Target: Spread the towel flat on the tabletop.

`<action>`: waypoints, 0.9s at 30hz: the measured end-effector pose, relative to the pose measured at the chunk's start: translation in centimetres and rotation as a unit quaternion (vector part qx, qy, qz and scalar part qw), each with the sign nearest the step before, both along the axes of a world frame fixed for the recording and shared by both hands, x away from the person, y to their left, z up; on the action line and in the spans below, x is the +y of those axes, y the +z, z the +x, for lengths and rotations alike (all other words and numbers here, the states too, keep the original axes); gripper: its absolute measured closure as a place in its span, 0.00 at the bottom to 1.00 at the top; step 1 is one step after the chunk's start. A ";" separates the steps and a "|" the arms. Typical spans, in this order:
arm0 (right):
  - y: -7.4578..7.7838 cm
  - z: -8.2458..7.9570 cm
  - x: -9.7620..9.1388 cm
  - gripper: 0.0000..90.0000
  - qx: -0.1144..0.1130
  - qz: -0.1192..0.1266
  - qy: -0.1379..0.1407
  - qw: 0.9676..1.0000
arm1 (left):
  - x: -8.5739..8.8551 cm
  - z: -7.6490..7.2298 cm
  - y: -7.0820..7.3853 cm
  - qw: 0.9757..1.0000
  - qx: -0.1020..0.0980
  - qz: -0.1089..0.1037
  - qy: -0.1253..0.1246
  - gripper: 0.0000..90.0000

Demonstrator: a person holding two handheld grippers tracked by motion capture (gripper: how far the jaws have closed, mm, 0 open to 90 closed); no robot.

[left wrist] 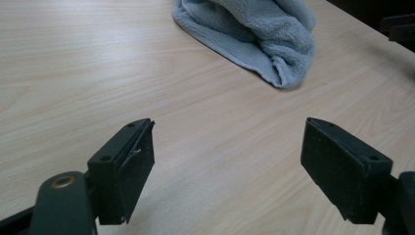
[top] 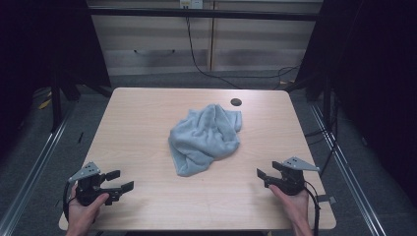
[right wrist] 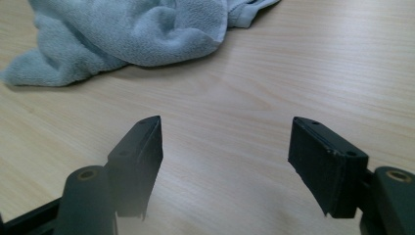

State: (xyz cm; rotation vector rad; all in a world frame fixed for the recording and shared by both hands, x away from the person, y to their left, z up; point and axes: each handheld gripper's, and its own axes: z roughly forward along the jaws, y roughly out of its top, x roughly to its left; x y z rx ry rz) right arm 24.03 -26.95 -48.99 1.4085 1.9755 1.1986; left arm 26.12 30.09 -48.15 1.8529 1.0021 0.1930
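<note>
A crumpled light-blue towel (top: 206,137) lies near the middle of the wooden bench (top: 147,113), bunched into soft folds with one narrow corner trailing toward the near edge. The left tongs (top: 121,180) sit at the near left corner of the bench, held in the person's left hand (top: 84,209); their jaws stand spread wide with nothing between them. The right tongs (top: 261,174) sit at the near right corner, held in the right hand (top: 295,202), likewise spread and empty. The towel lies between the two tongs and farther from the person, well apart from both. In the left gripper view the towel (left wrist: 264,39) appears ahead and to the upper right of the left tongs (left wrist: 227,169); in the right gripper view the towel (right wrist: 127,34) appears ahead and to the upper left of the right tongs (right wrist: 225,166). Bare wood surrounds the towel on all sides. A small dark round hole (top: 236,102) marks the bench just beyond the towel, near the far edge.
</note>
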 end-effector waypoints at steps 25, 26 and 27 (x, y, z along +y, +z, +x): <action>2.7 4.1 5.0 0.42 0.036 0.015 0.133 0.990 | -0.2 0.6 0.1 1.000 -0.007 0.009 0.002 0.28; 2.7 4.1 5.0 0.42 0.036 0.015 0.133 0.990 | -0.2 0.5 0.1 1.000 -0.007 0.009 0.002 0.28; 3.1 5.2 5.7 0.41 0.036 0.007 0.141 0.989 | -0.2 0.5 0.1 1.000 -0.007 0.010 0.000 0.28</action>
